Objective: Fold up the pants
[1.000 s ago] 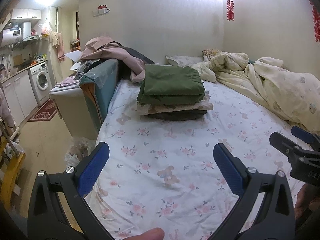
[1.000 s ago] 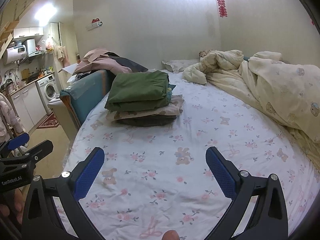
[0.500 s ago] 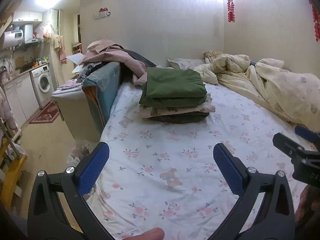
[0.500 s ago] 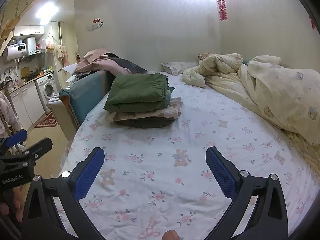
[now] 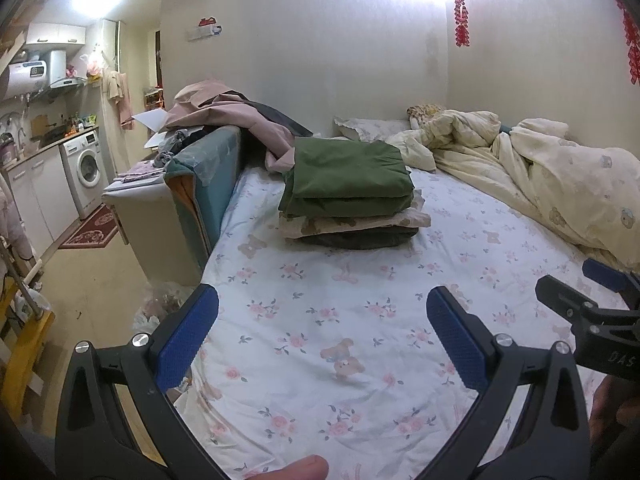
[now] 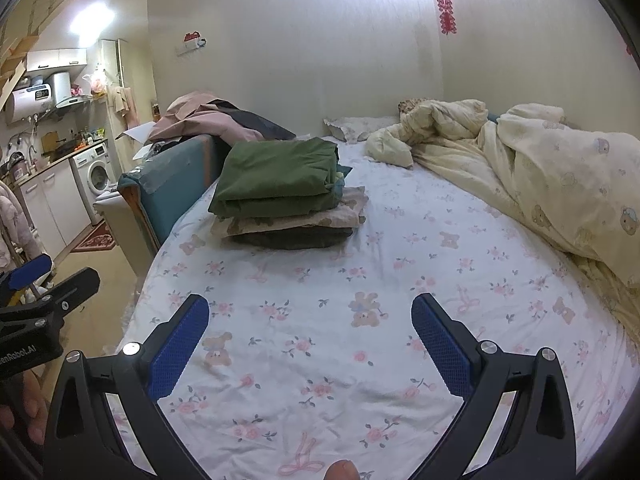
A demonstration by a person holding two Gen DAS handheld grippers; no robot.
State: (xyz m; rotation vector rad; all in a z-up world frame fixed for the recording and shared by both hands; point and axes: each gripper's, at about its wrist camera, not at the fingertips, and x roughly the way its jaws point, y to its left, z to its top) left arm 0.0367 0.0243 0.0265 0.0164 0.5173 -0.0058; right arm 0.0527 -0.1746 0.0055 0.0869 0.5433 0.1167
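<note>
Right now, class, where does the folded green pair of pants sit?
In both wrist views the green pants top a stack of folded clothes on the bed's left side, beside the teal headboard.

Both grippers are just hanging side by side, pointing forward. Left gripper (image 5: pixel 322 336) has its jaws spread wide and empty, and the right gripper (image 6: pixel 310 342) is the same.

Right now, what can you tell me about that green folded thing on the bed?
The green folded garment looks like soft matte cotton-like cloth, folded into a thick rectangle with layered edges facing the camera. It lies flat on top of a pale bear-print piece and a dark one, on the floral sheet. Neither gripper touches it.
</note>
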